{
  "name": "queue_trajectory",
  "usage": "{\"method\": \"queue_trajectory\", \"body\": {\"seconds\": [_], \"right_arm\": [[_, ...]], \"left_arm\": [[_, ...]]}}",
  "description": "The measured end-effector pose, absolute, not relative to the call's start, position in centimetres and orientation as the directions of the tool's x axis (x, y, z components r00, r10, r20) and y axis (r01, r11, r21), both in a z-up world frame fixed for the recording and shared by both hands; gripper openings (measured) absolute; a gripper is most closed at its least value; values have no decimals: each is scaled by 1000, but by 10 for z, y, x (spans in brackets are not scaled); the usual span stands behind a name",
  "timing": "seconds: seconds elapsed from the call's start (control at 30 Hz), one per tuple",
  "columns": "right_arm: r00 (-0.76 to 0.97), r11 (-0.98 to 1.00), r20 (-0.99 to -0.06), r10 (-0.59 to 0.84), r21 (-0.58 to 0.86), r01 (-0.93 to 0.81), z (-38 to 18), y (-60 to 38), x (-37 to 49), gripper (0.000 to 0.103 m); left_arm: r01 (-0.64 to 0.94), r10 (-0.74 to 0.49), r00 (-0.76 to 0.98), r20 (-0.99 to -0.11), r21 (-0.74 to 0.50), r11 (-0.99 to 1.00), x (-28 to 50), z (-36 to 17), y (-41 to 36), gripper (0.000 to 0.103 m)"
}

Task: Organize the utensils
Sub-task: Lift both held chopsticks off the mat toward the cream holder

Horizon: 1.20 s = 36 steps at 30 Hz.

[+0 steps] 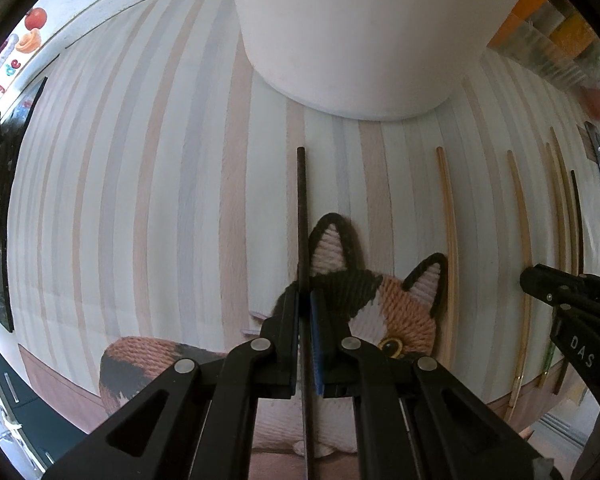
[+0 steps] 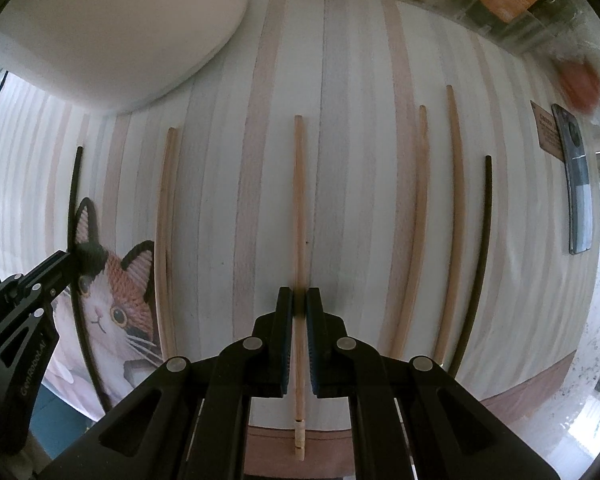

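Observation:
My left gripper [image 1: 305, 300] is shut on a black chopstick [image 1: 301, 208] that points toward the white holder [image 1: 352, 40] just ahead. My right gripper [image 2: 299, 300] is shut on a wooden chopstick [image 2: 299, 200] lying on the striped mat [image 2: 352, 160]. Several more wooden chopsticks [image 2: 416, 220] and another black chopstick [image 2: 482, 248] lie in a row to its right, one wooden chopstick [image 2: 165, 220] to its left. The left gripper also shows in the right wrist view [image 2: 66, 258], and the right gripper in the left wrist view [image 1: 526, 278].
A cat picture [image 1: 384, 304] is printed on the mat's near left part. A phone [image 2: 578, 180] lies at the far right. Orange packets [image 1: 540, 28] in clear wrap lie behind the mat. The mat's near edge meets a brown table [image 2: 520, 400].

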State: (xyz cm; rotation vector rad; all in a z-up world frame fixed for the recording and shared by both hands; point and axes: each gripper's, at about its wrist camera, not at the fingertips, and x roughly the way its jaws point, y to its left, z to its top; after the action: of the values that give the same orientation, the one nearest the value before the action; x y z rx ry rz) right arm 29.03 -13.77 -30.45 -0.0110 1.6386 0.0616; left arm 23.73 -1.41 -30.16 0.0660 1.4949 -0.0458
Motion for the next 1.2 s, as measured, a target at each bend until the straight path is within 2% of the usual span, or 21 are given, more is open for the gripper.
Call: {"method": "queue_trajectory", "body": {"seconds": [0.27, 0.43, 0.83, 1.2], "right_arm": [[20, 998, -998, 63, 62, -33, -280, -145, 282, 7], [94, 996, -992, 88, 86, -31, -252, -149, 278, 7], [343, 996, -935, 91, 91, -17, -169, -162, 279, 7], [556, 976, -811, 183, 217, -6, -48, -176, 298, 7]], "left_arm": [[56, 30, 150, -988, 39, 998, 231, -277, -7, 3], [37, 4, 214, -977, 12, 999, 226, -248, 2, 3], [-14, -8, 429, -903, -16, 1000, 223, -152, 28, 3], [-3, -95, 620, -779, -124, 992, 228, -34, 51, 2]]}}
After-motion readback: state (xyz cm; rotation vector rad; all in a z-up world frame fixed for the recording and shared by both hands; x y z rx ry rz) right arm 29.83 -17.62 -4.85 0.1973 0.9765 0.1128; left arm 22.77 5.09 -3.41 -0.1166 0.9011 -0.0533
